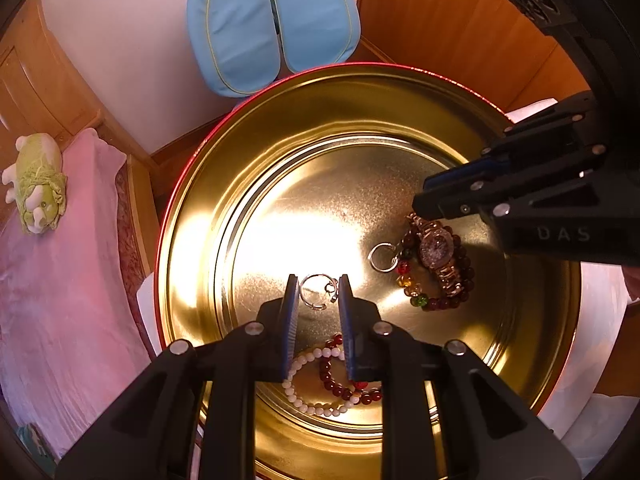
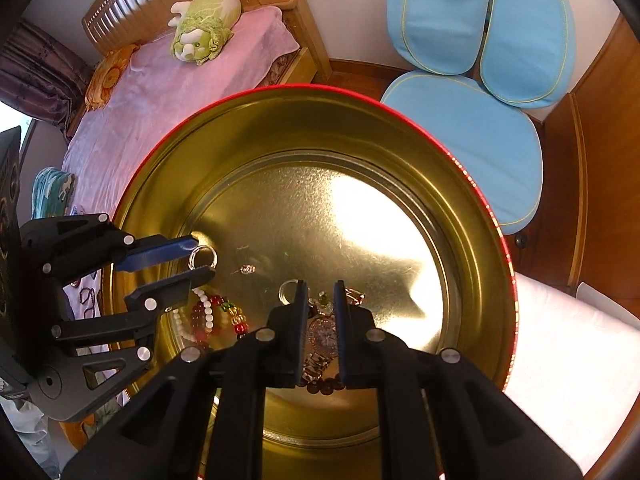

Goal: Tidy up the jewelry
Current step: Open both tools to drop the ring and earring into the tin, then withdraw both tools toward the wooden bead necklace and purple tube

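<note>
A round gold tin (image 1: 256, 152) with a red rim holds the jewelry. My left gripper (image 1: 318, 290) is open inside it, its fingers either side of a silver hoop ring (image 1: 319, 292); it also shows in the right wrist view (image 2: 202, 258). A white bead bracelet (image 1: 298, 394) and a dark red bead bracelet (image 1: 334, 380) lie below it. My right gripper (image 2: 320, 296) is open over a rose-gold watch (image 1: 436, 250), which lies on a multicoloured bead bracelet (image 1: 412, 284). A second silver hoop (image 1: 382, 258) lies beside the watch.
The tin (image 2: 472, 216) stands on a white cloth (image 2: 560, 340). Blue cushions (image 2: 472, 16) and wooden panelling are behind. A pink bed (image 2: 160, 92) with a green plush toy (image 2: 204, 20) is to the left.
</note>
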A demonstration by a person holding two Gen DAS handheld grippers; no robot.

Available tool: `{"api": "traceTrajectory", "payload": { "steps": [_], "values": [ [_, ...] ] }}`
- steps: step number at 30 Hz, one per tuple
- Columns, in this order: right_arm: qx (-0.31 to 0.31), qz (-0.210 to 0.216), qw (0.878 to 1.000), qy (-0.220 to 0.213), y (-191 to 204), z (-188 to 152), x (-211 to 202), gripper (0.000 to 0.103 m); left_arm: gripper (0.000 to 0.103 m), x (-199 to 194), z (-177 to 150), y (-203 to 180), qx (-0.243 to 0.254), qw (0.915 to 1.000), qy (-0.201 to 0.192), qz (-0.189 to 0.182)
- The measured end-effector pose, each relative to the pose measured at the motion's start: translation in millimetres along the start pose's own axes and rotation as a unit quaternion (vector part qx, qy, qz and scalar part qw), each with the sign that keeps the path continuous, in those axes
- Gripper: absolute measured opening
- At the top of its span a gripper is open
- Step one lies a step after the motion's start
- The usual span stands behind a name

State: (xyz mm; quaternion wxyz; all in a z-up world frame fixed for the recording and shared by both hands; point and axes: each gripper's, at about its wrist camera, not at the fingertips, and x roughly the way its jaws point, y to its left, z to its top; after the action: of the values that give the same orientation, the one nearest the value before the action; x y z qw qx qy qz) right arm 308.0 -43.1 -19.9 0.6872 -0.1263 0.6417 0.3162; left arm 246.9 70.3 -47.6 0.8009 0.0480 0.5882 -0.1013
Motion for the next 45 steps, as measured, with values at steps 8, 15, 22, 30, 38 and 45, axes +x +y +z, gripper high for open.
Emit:
{"api": "traceTrajectory", "payload": {
  "steps": [8, 15, 22, 30, 38, 45],
  "values": [
    [0.004, 0.007, 1.000, -0.002, 0.8, -0.4, 3.2, 0.014, 0.020, 1.3, -2.3, -4.2, 0.007, 0.9999, 0.001, 0.007],
    [-0.007, 0.006, 0.999, -0.036, 11.4, -0.8, -5.3, 0.064, 0.059, -0.4, -3.5, -17.9, 0.035, 0.9988, -0.009, 0.032],
    [-0.011, 0.013, 0.999, -0.043, 15.9, -3.2, -9.8, 0.064, 0.059, 0.7, -5.7, -22.5, 0.039, 0.9987, -0.006, 0.033],
    [0.001, 0.023, 0.998, -0.063, 11.9, -14.4, -23.5, 0.072, 0.060, -12.8, -15.3, -22.3, 0.021, 0.9987, -0.028, 0.038],
    [0.051, 0.102, 0.978, -0.175, -6.0, -58.4, -72.5, 0.092, 0.077, -67.2, -55.9, -28.3, -0.034, 0.9897, -0.137, 0.025],
    [0.052, 0.146, 0.962, -0.226, -3.3, -112.9, -97.4, 0.092, 0.079, -97.8, -108.7, -26.6, -0.073, 0.9815, -0.177, 0.011]
  ]
}}
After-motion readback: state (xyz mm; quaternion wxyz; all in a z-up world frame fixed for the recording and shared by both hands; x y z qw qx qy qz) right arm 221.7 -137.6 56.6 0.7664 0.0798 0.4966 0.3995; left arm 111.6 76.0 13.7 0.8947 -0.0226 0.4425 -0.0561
